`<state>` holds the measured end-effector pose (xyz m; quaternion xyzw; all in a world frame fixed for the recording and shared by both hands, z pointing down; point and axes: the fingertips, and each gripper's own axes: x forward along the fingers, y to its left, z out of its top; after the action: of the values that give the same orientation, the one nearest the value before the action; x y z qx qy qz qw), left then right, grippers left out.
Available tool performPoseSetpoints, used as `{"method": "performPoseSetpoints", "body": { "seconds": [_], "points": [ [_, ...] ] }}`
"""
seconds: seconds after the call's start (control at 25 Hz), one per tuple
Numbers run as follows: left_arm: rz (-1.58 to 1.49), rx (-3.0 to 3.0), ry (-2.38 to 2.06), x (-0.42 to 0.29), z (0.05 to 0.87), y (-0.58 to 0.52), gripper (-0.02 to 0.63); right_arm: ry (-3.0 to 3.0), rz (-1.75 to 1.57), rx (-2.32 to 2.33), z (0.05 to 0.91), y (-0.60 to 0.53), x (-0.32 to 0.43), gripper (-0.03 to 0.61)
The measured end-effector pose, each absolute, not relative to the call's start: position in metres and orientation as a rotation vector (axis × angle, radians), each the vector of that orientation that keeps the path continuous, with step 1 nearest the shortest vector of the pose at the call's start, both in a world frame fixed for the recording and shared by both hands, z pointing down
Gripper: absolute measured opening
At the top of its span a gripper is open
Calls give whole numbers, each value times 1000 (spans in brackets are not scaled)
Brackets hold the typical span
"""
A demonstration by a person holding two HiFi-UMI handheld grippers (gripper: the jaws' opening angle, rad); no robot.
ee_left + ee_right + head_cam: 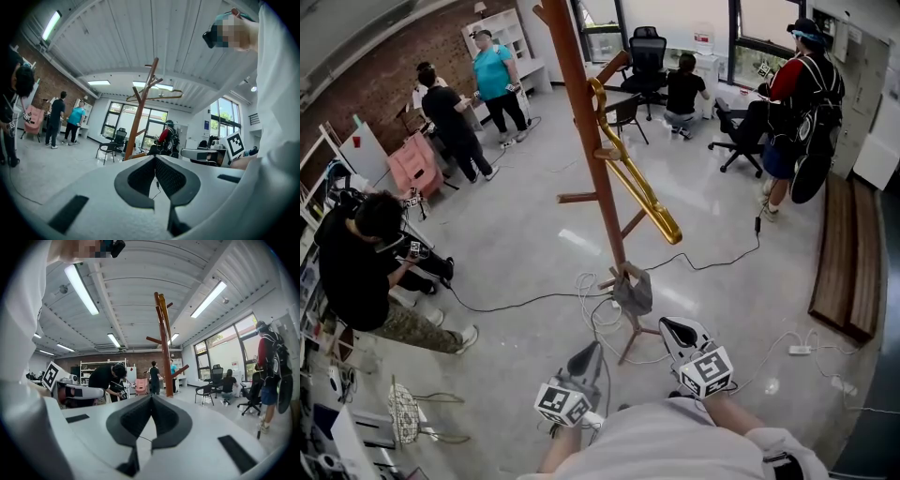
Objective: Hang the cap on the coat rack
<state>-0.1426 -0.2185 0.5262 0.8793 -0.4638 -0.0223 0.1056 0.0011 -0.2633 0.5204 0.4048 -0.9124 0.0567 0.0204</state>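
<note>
The wooden coat rack (pixel 598 169) stands on the floor just ahead of me, with a golden hanger (pixel 637 183) slung across its pegs. A grey cap (pixel 633 289) hangs low on the pole, on a short peg near the base. My left gripper (pixel 592 349) is shut and empty, a little short of the rack's feet. My right gripper (pixel 671 326) is also shut with nothing in it, just right of the cap and apart from it. The rack (pixel 139 115) rises beyond the closed left gripper (pixel 154 158). The rack (pixel 163 350) also rises past the closed right gripper (pixel 151 397). Neither gripper view shows the cap.
Cables (pixel 534 300) trail over the floor around the rack's base. Several people stand or crouch around the room, one close at the left (pixel 366 272). Office chairs (pixel 741 131) stand at the back, a pink chair (pixel 414 164) at the left, and a wooden bench (pixel 844 262) along the right wall.
</note>
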Motion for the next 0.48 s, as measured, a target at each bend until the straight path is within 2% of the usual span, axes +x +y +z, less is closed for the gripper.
{"method": "performPoseSetpoints", "body": {
  "seconds": [0.48],
  "points": [
    [-66, 2598, -1365, -142, 524, -224, 9, -2818, 179, 1254, 523, -267, 1, 12]
  ]
}}
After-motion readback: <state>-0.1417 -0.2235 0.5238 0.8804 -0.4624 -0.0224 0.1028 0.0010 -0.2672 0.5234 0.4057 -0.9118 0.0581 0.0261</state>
